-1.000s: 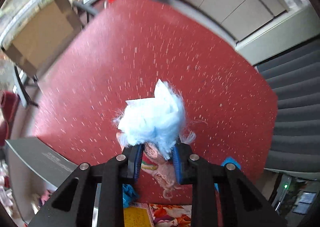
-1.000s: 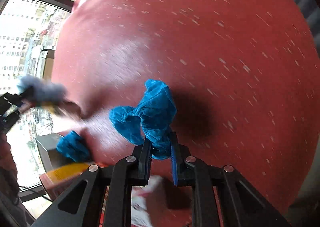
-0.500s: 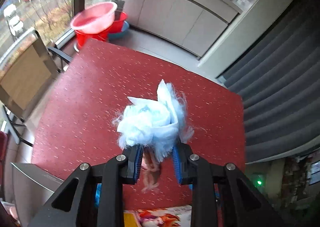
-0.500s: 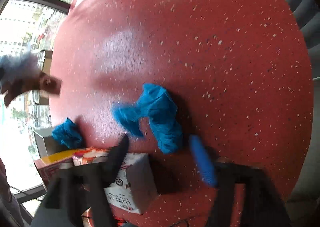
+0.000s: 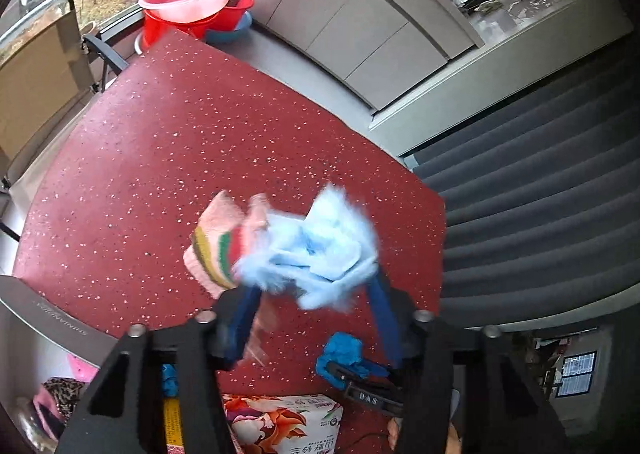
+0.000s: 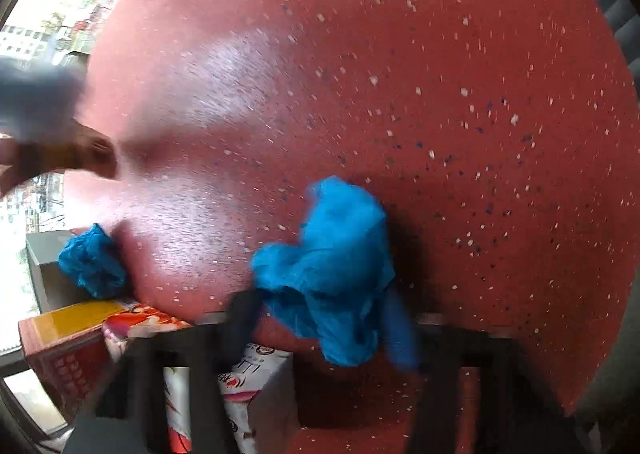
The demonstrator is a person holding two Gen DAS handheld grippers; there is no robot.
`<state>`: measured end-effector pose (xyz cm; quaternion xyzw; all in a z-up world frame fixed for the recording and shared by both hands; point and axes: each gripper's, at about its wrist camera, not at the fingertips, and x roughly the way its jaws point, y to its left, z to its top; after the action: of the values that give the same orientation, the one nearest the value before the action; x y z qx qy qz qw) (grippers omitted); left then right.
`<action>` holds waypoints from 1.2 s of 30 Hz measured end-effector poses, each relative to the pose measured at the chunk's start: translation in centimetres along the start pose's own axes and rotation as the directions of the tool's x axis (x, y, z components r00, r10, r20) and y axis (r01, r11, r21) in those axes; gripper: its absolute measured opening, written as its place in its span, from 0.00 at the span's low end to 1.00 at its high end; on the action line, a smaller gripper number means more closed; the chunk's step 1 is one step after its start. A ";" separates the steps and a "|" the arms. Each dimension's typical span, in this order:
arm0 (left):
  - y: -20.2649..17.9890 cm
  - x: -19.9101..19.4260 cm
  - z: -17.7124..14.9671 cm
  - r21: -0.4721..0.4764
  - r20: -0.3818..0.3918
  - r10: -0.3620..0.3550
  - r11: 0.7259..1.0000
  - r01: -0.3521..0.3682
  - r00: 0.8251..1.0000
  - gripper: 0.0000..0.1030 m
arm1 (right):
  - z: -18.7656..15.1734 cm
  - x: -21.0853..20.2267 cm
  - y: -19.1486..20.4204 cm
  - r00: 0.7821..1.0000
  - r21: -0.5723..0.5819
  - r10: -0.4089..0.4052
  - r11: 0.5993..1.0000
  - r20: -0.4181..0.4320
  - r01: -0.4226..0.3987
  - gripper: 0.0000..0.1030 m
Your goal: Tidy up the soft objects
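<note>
In the left wrist view a doll [image 5: 304,250] with fluffy light-blue hair and a pink striped dress hangs blurred just ahead of my left gripper [image 5: 316,290]. Its jaws are opening and stand wide, with the pads clear of the doll. A crumpled blue shoe cover [image 6: 332,266] lies on the red speckled table [image 6: 440,93]. My right gripper [image 6: 320,302] straddles the cover. Its jaws are closing, and the cover is between the blurred fingers without a firm squeeze showing. A second blue shoe cover [image 6: 90,258] rests on a grey box at the left.
A flowered tissue pack [image 6: 180,338] and a yellow-topped carton [image 6: 68,318] sit at the table's near edge beside the grey box [image 5: 44,318]. Pink and red basins [image 5: 188,1] stand beyond the far edge. Grey curtain [image 5: 540,213] hangs along the right.
The left jaws have spread and the doll has slipped forward out of them, its striped dress now showing. The right gripper let go of the blue cover, opened wide, then dropped around it again.
</note>
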<state>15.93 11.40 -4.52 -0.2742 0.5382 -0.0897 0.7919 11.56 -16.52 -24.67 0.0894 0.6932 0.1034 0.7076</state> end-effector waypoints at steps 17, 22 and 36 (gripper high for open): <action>-6.4 9.0 -0.8 0.231 -0.019 0.325 0.922 -0.312 0.946 0.75 | -0.8 -5.7 -5.8 0.984 0.149 0.148 0.976 0.097 -0.162 0.12; -5.9 14.9 -0.8 0.377 -0.052 0.503 0.810 -0.450 0.863 0.77 | -1.4 -4.8 -6.0 0.980 0.189 0.182 0.962 0.086 -0.195 0.12; -1.4 22.6 -2.5 0.443 -0.230 0.586 0.774 -0.453 0.777 0.56 | -2.3 -5.5 -6.7 0.970 0.218 0.229 0.946 0.082 -0.241 0.12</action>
<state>23.08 -0.49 -22.62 0.0605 0.7009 -0.0093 0.7106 9.27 -24.48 -21.27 0.2543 0.6649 0.1047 0.6945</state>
